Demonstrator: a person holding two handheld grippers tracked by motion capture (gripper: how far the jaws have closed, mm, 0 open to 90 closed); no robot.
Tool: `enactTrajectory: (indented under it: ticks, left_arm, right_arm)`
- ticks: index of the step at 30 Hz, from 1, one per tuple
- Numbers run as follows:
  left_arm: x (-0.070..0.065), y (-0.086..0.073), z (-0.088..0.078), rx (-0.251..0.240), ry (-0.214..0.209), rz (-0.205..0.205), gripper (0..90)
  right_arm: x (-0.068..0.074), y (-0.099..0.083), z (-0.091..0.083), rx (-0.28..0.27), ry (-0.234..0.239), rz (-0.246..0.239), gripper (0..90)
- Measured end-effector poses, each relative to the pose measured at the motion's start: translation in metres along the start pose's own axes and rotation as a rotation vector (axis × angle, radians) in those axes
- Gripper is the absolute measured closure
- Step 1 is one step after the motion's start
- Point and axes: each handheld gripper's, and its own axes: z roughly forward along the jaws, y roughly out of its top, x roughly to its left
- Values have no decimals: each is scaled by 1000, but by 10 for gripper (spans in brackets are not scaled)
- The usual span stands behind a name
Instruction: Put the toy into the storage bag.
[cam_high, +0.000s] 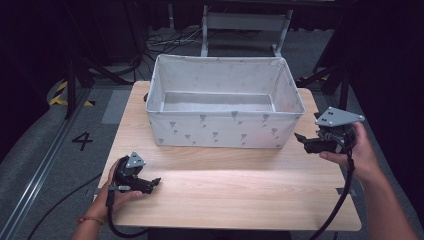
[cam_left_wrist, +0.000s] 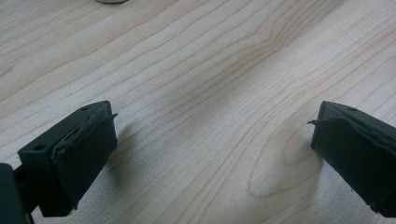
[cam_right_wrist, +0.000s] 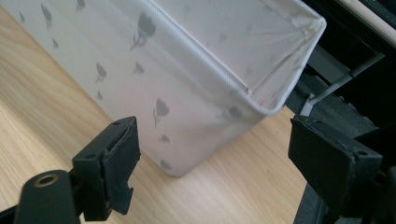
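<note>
Clearly, the fabric box (cam_high: 225, 102) is the landmark, and the move to come depends on how each gripper stands to it. Nearest to the person, the left gripper (cam_high: 154, 184) rests low on the wooden table (cam_high: 235, 195), well in front of the box's left front corner, its jaws apart and holding nothing. In the left gripper view its black pads (cam_left_wrist: 86, 154) frame only bare wood with a pale, wavy grain.

A little farther, the right gripper (cam_high: 301, 139) hovers just beside the box's right front corner, its jaws also spread wide and empty. In the right gripper view that corner (cam_right_wrist: 177, 163) lies between the two jaws and a bit beyond them, so the right hand (cam_high: 357, 150) seems the nearer one for any grasp on the box.

The box has its long axis running left to right across the table. It is soft white cloth with small grey flower prints, a thin piped rim and slightly sagging walls; its inside looks empty.
</note>
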Motion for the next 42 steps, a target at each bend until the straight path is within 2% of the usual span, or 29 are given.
enactTrajectory:
  ticks: [2,5,6,8,13,19,22,32,36,38,40,42]
  left_arm:
    - [0,0,0,0,0,0,5]
    - [0,0,0,0,1,2,5]
    - [0,0,0,0,1,2,5]
    - [0,0,0,0,0,0,5]
    - [0,0,0,0,0,0,5]
    - [0,0,0,0,0,0,6]
    - [0,0,0,0,0,0,5]
    - [0,0,0,0,0,-2,5]
    - [0,0,0,0,0,-2,5]
    - [0,0,0,0,0,-1,5]
    - [0,0,0,0,1,-2,5]
    - [0,0,0,0,1,-2,5]
  right_arm:
    - [1,-6,1,1,-5,2,169]
    - [4,-24,6,29,-4,15,169]
    - [4,-24,6,29,-4,15,169]
    - [5,-35,10,46,8,26,169]
    - [11,-59,21,90,14,25,169]
    - [18,-77,26,72,10,32,169]
    - [23,-89,29,88,12,20,169]
    - [34,-116,35,110,37,40,169]
    - [38,-132,39,122,64,78,170]
    - [39,-135,40,122,63,81,171]
    - [40,-146,43,134,95,124,177]
    - [41,-151,44,133,111,140,180]
